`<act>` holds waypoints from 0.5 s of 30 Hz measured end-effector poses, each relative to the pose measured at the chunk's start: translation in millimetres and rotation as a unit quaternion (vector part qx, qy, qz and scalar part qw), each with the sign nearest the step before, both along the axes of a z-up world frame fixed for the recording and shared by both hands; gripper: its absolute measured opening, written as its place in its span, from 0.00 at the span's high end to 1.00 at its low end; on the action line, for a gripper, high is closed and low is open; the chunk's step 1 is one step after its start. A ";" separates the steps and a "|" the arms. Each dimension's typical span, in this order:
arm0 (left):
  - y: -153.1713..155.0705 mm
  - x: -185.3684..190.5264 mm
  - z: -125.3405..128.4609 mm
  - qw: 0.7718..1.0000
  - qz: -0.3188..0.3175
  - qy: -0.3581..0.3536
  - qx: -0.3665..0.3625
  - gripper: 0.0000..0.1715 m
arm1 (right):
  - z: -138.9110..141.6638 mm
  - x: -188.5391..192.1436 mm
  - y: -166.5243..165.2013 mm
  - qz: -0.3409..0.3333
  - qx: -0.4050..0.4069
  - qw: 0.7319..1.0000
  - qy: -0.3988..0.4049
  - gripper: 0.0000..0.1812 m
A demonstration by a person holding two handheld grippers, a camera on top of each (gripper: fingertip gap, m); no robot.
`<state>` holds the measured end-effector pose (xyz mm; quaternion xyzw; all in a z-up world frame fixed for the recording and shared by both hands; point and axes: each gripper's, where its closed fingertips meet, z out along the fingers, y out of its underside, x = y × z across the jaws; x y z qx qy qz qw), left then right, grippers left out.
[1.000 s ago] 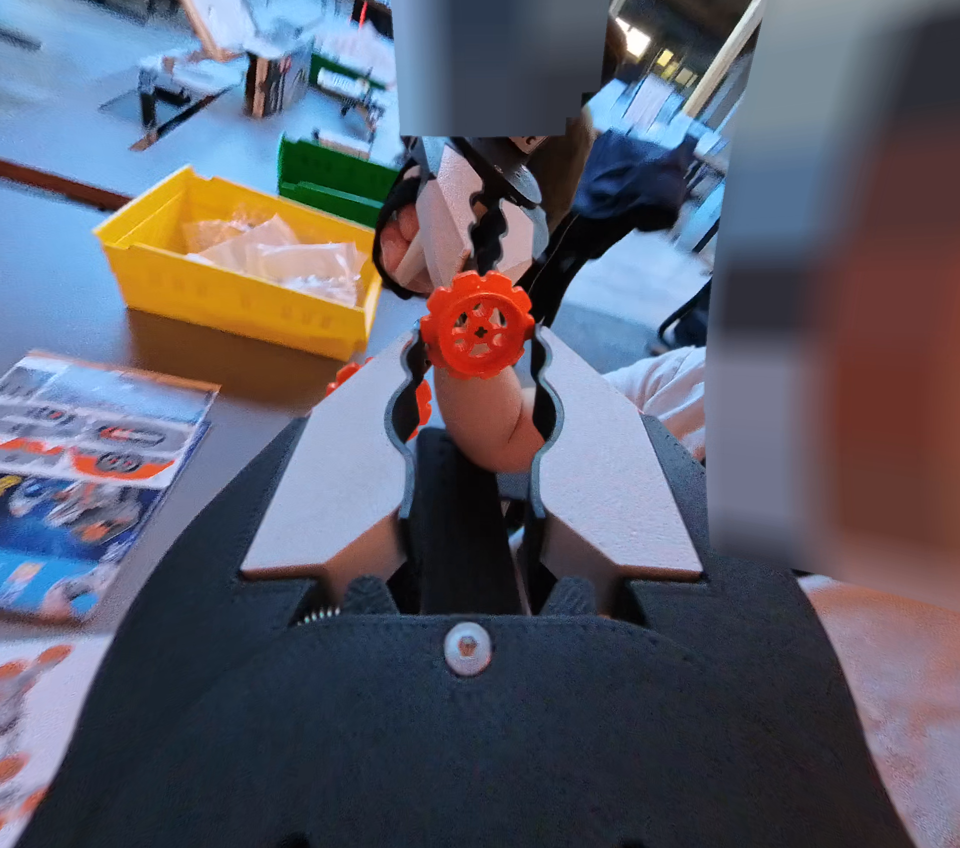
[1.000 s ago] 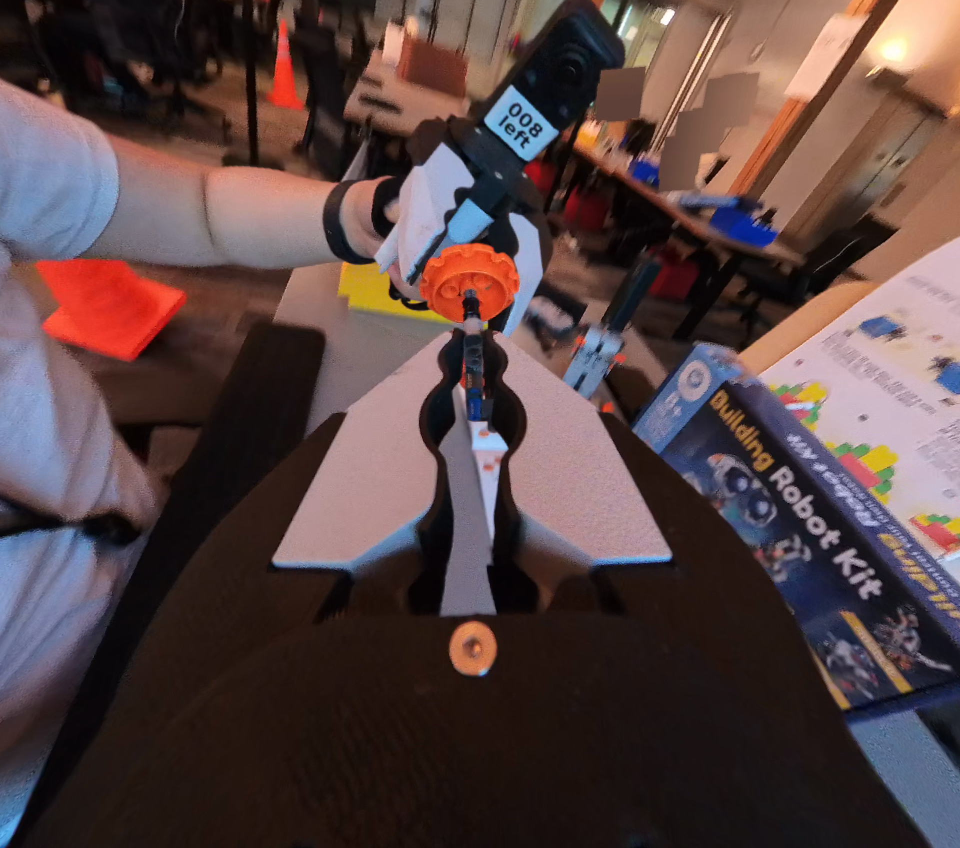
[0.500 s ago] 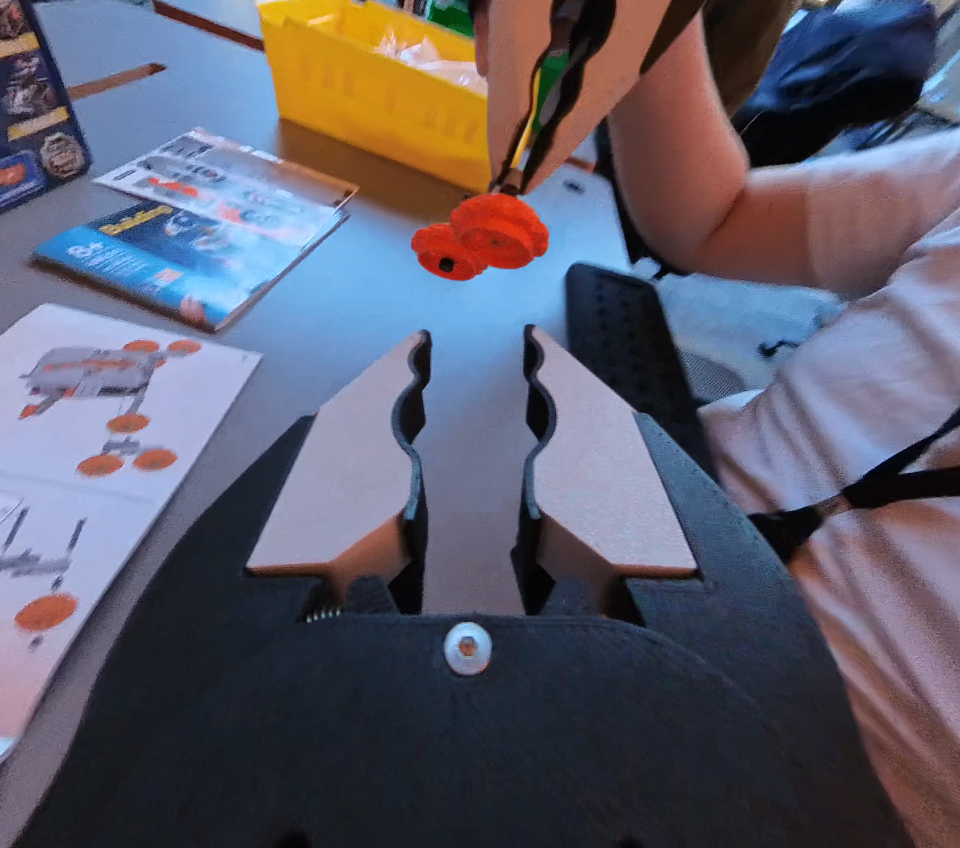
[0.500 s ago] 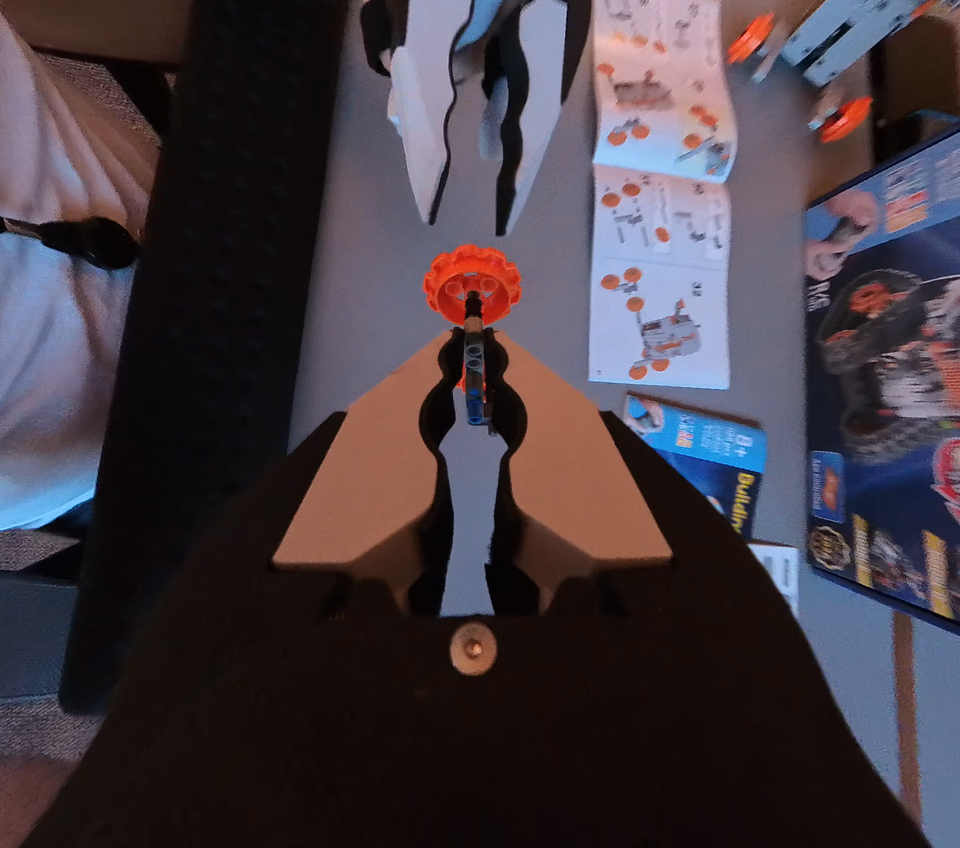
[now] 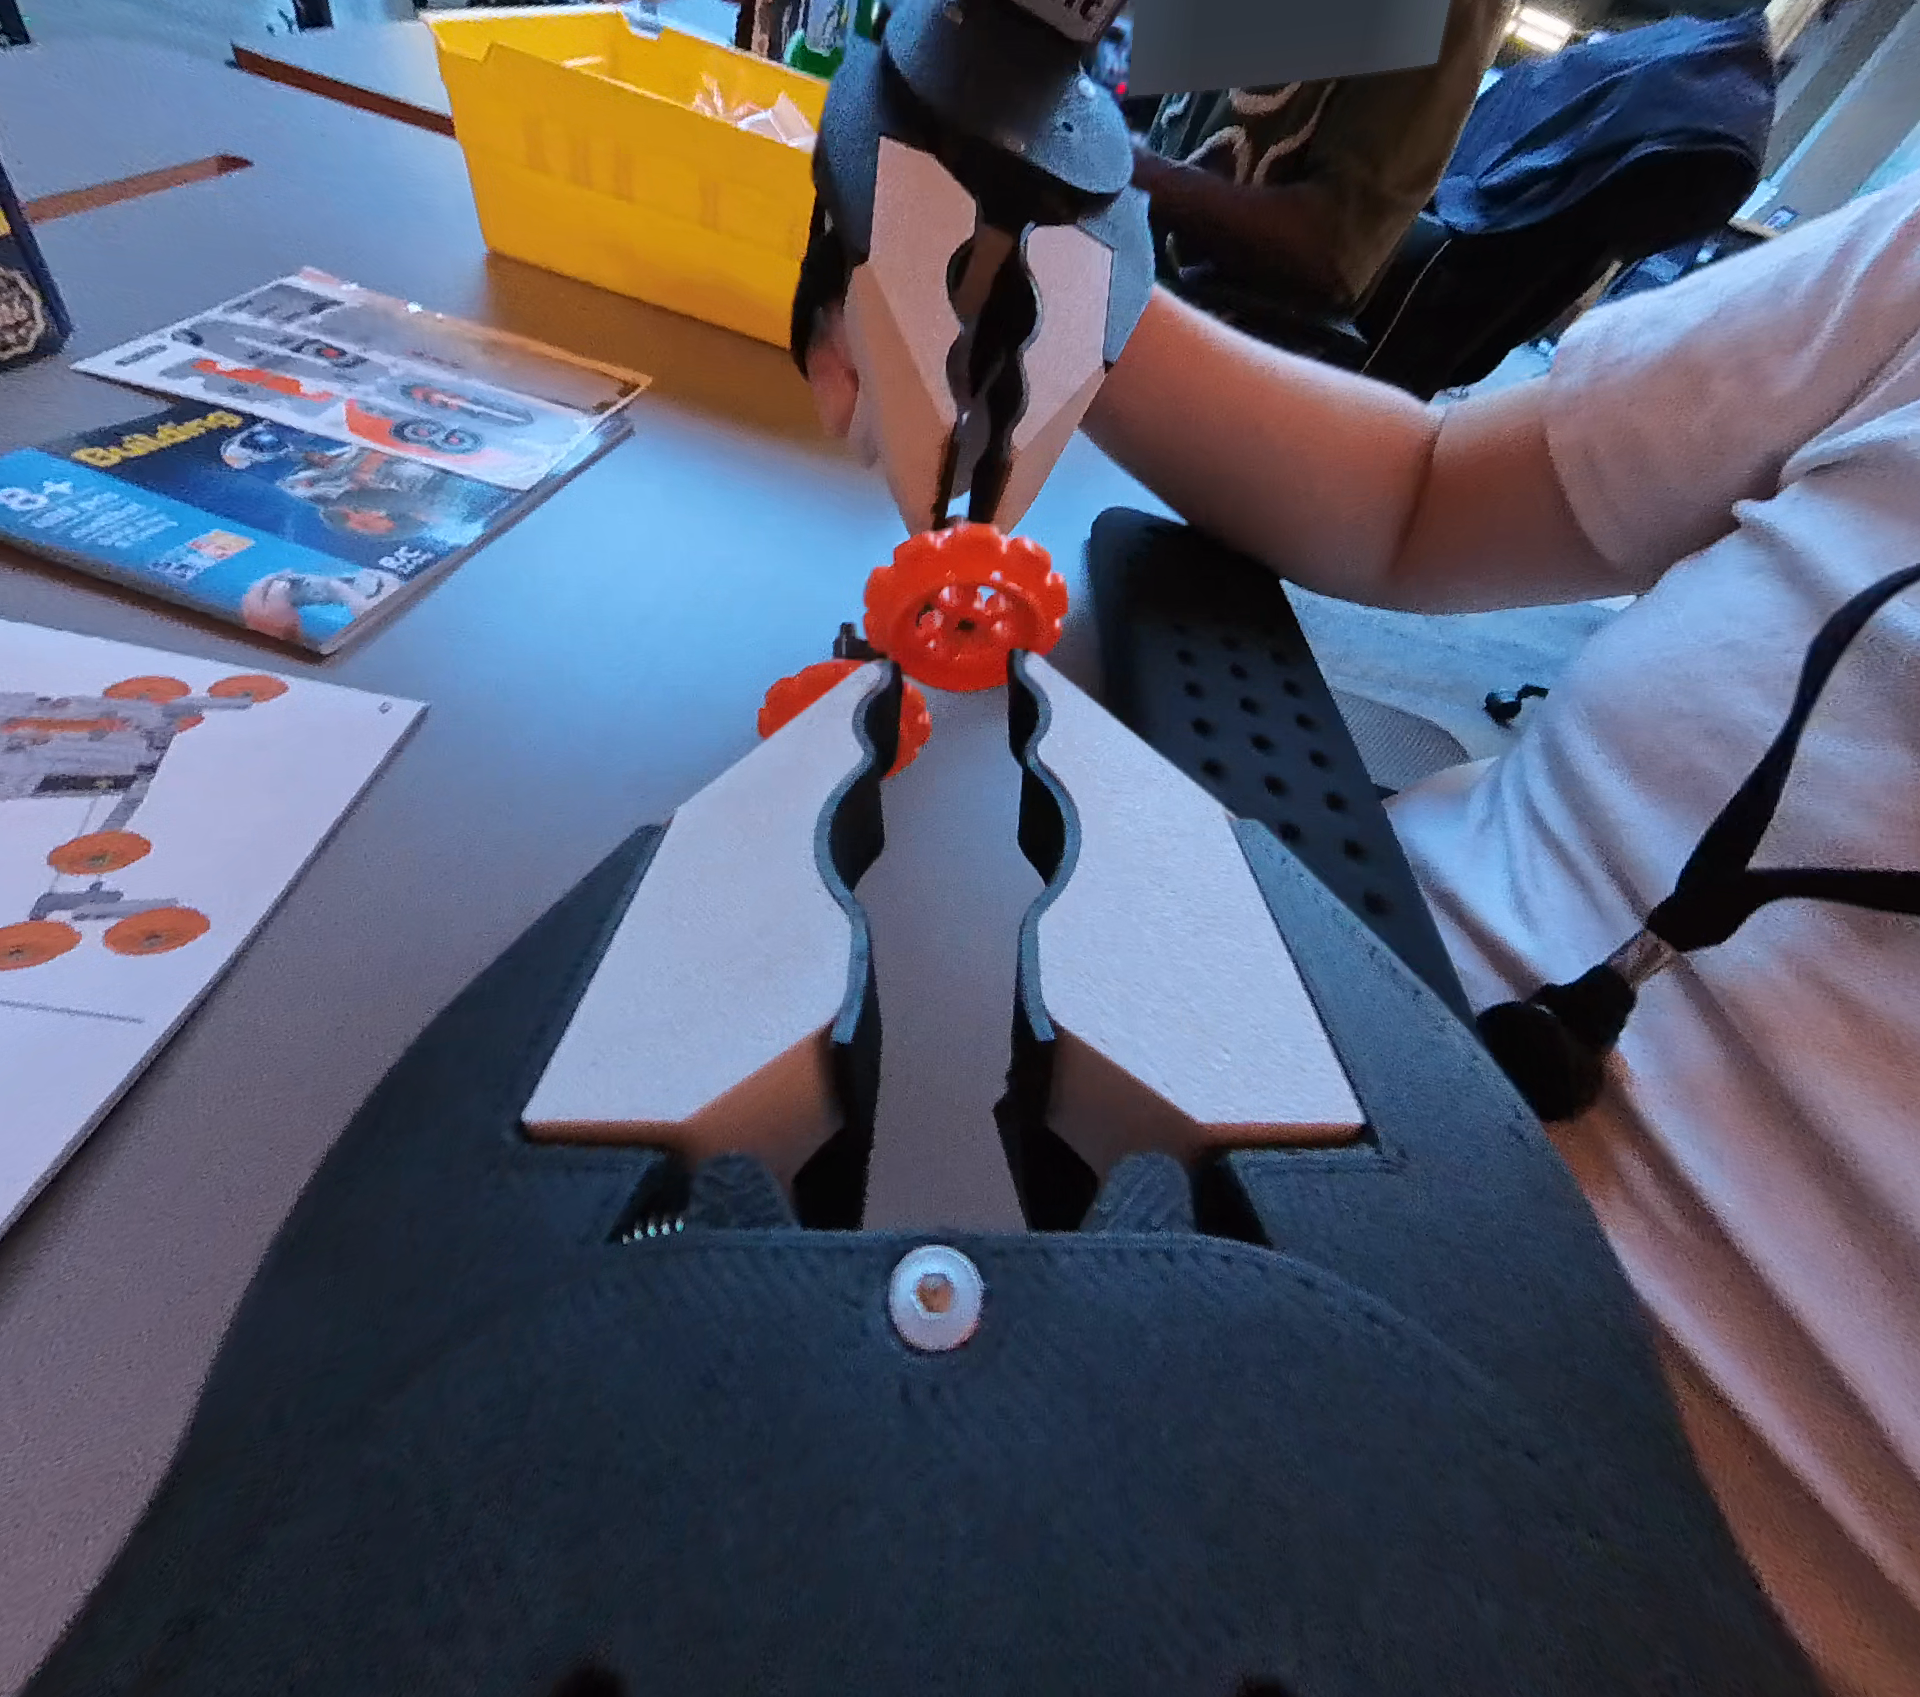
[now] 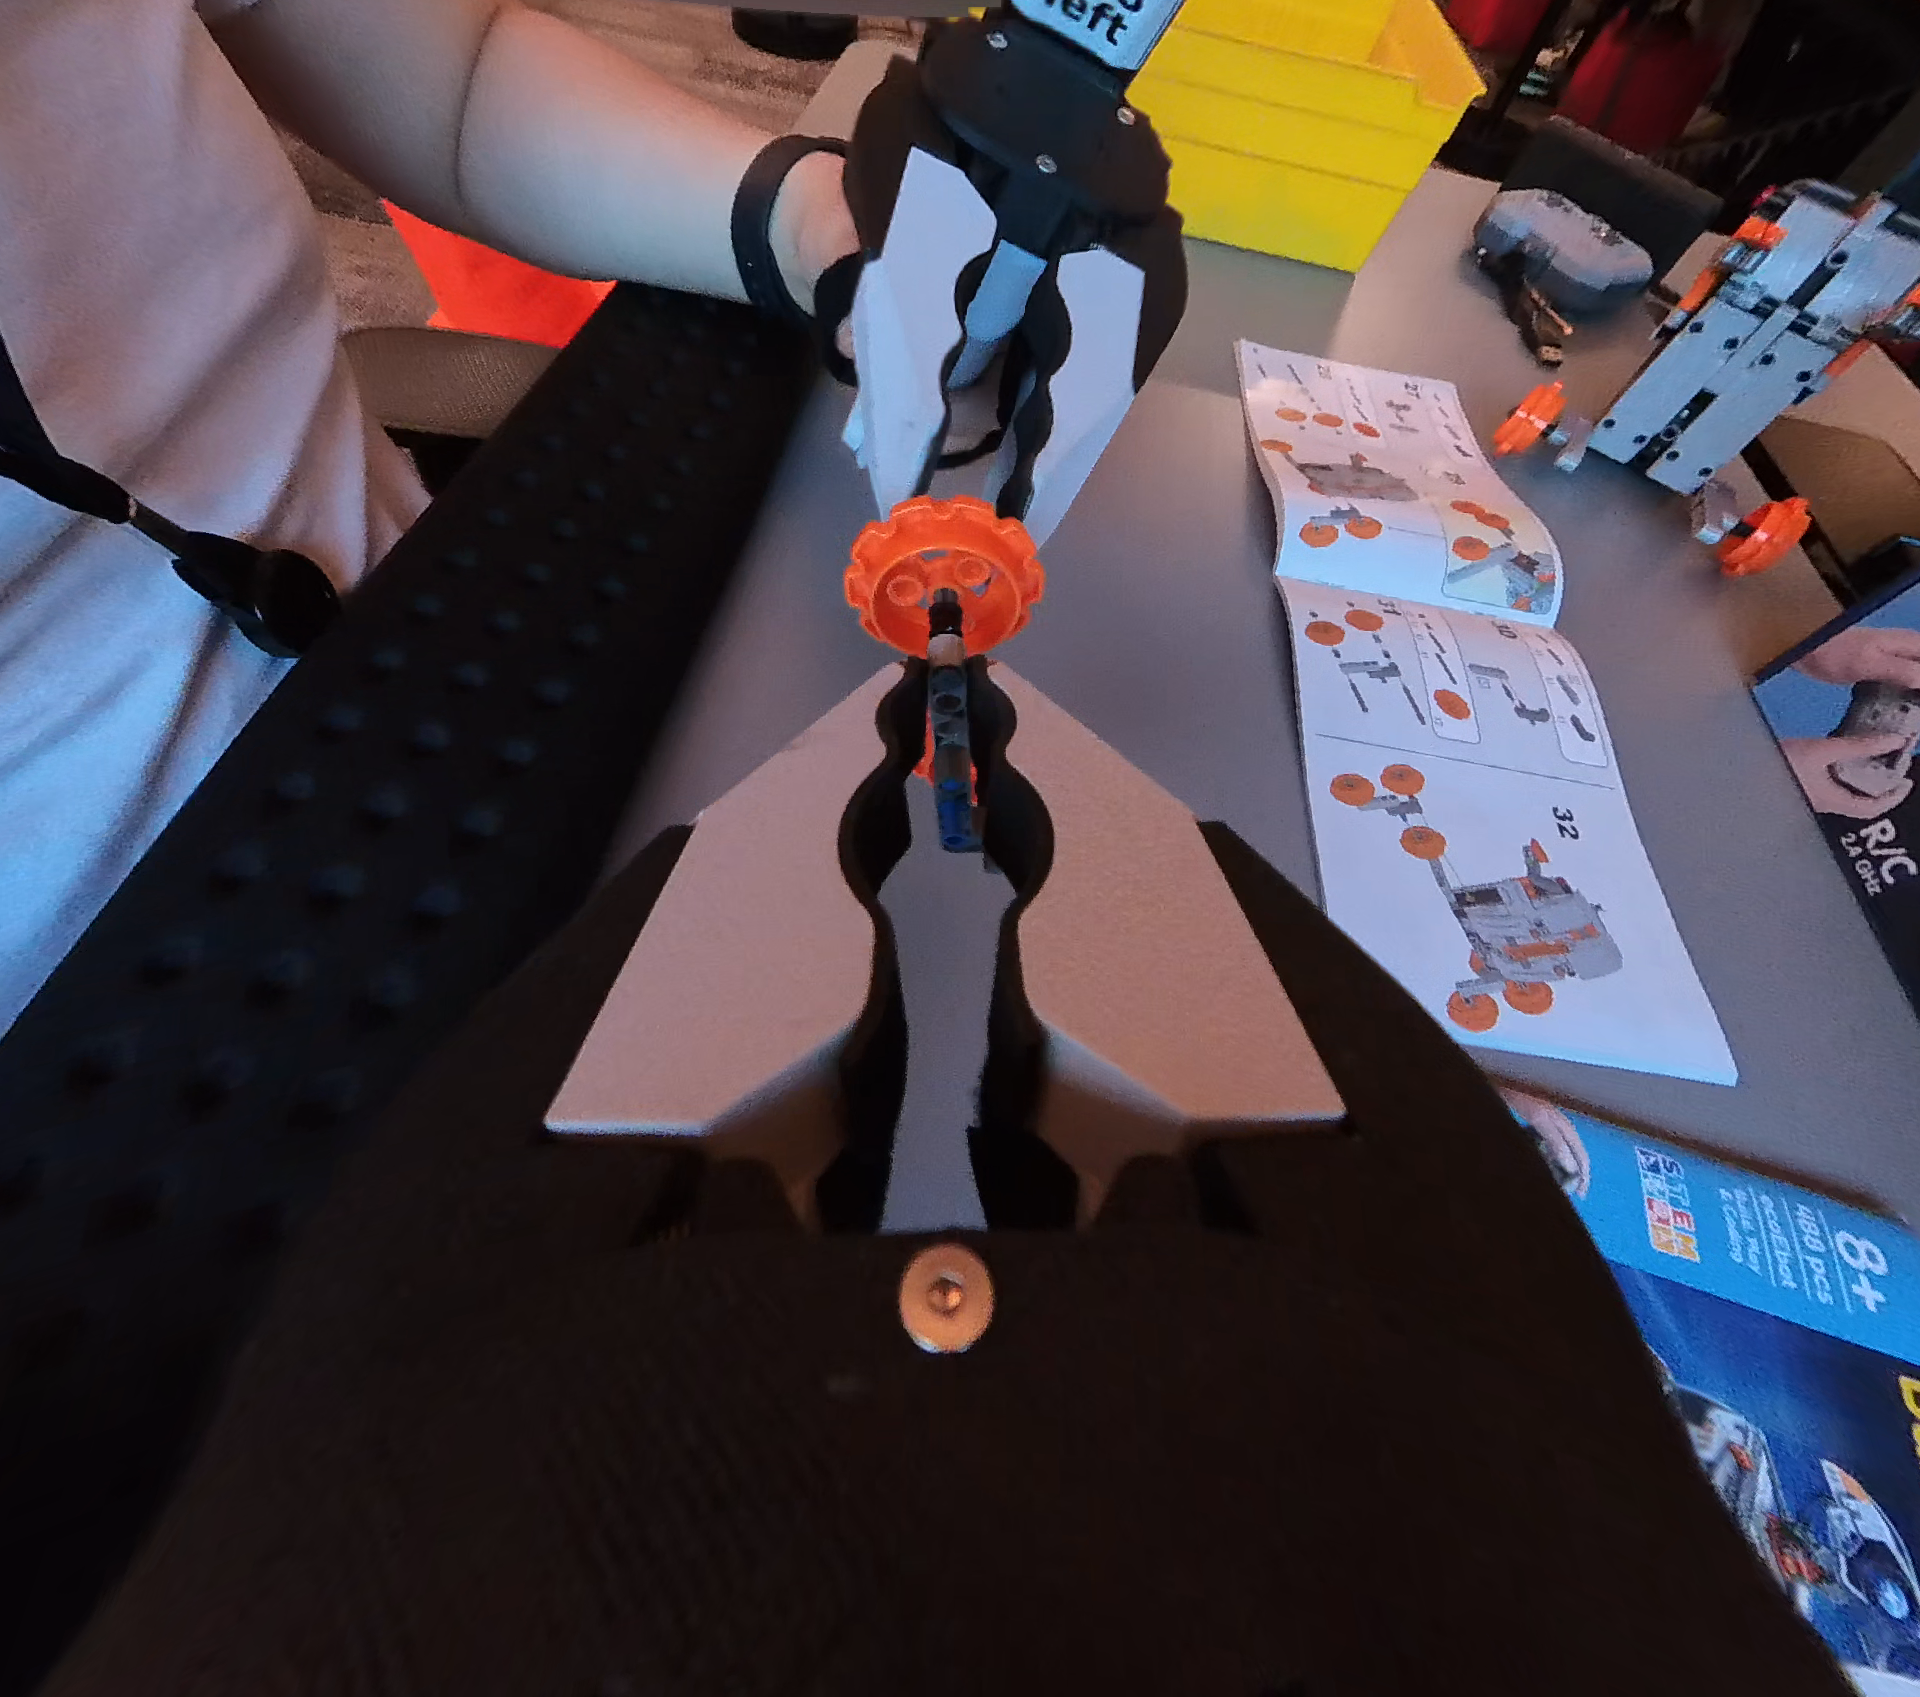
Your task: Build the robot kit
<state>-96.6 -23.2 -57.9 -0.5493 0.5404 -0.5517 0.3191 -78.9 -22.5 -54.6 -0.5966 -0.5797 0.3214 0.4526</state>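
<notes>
My right gripper [image 6: 940,671] is shut on a thin dark beam [image 6: 951,712] with a blue pin. An axle at the beam's end carries an orange wheel [image 6: 943,577] just past my fingertips. A second orange wheel [image 5: 800,707] sits on the same piece, partly hidden behind my left finger. My left gripper [image 5: 956,665] faces the right gripper [image 5: 966,515] head-on. Its jaws stand apart with nothing between them, and its tips are right at the orange wheel [image 5: 966,608]. It shows in the right wrist view [image 6: 961,509] too. All of this is held above the grey table [image 5: 623,608].
A yellow bin [image 5: 623,193] stands at the table's far side. An open instruction booklet [image 6: 1455,712], a blue box [image 6: 1766,1335], a grey-and-orange model [image 6: 1766,338] and a grey controller [image 6: 1558,255] lie on the table. A black perforated chair part [image 6: 416,712] lies beside the person's body. Left and right tips are no more than a few centimetres apart.
Half a second ago the left gripper was back from the wheel. It has now moved forward, tips against the wheel, jaws a little narrower. The right gripper has kept hold of the beam.
</notes>
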 end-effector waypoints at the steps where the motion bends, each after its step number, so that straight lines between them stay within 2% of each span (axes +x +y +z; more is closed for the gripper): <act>1: 1.2 -2.2 -1.1 1.000 0.001 0.006 0.004 0.90 | -0.1 -0.1 -0.4 0.001 -0.001 1.000 0.004 0.97; 8: 0.0 -9.3 9.8 0.999 0.006 -0.011 0.039 0.91 | 8.2 0.1 -0.1 0.008 -0.013 0.998 0.057 0.97; 15: -3.8 -5.8 2.4 0.998 0.004 0.008 0.056 0.86 | 4.0 -0.4 -0.9 -0.001 -0.018 0.998 0.063 0.97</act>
